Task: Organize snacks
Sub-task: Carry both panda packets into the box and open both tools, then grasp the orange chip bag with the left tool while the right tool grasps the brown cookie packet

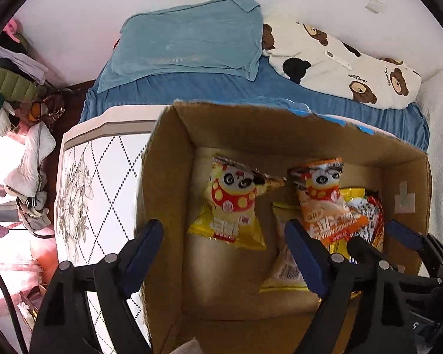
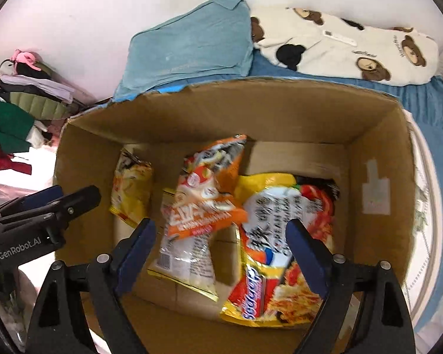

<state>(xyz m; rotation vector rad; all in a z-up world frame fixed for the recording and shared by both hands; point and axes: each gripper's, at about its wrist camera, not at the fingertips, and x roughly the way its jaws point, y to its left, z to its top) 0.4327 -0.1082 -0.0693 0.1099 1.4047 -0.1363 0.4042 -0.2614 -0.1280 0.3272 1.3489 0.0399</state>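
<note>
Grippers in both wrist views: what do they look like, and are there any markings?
Both grippers, the left gripper and the right gripper, have black angular plastic arms with round silver pivot screws and dark blue finger pads. The left one's body reads "GenRobot.AI" in white. No sleeves or cables show.

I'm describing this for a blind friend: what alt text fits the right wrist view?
Open right gripper above a cardboard box holding snack packets: an orange one atop others, a yellow one beside. Behind, a bed with blue pillow.
</note>
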